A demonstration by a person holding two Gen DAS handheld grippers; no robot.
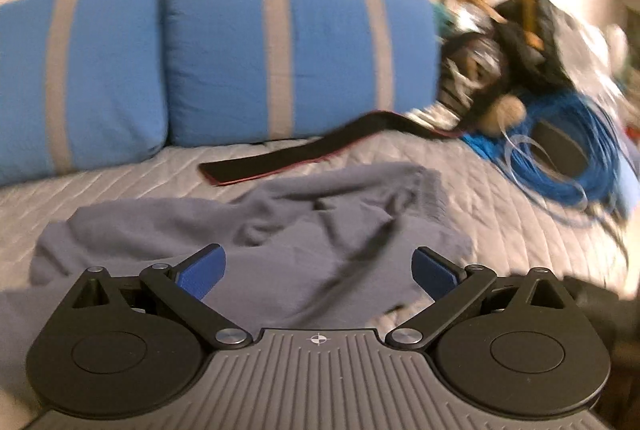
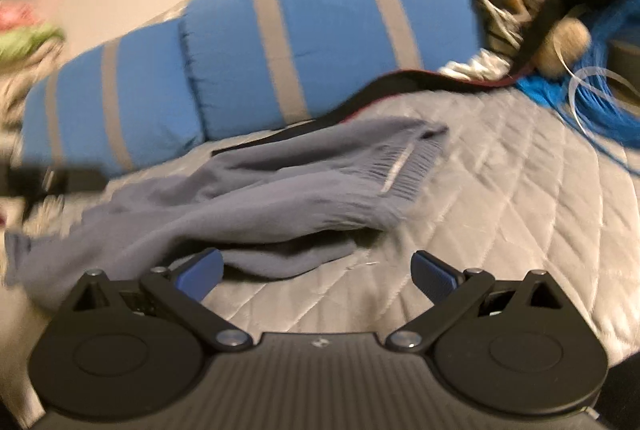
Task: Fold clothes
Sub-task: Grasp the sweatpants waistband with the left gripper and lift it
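Left gripper: jaws spread wide, nothing between the 2 blue pads. It hangs over the near part of the grey garment, which fills the space between and beyond the fingers in the left wrist view. Whether the pads touch the cloth cannot be told.

Right gripper: jaws likewise spread wide and holding nothing. Its left pad sits just beside the garment's near edge; bare quilted bedspread shows between the fingers.

Grey garment: lies crumpled and unfolded on the bedspread, with several loose creases. A ribbed band shows at its far right end in the right wrist view.

Surroundings: a black strap with a red edge lies flat just beyond the garment, running toward the clutter at right. Behind it stand 2 blue pillows with grey stripes, side by side. To the right, a coil of blue cable rests on the bedspread, well apart from the garment. Beyond the coil is a heap of dark bags and mixed items, too blurred to identify individually.
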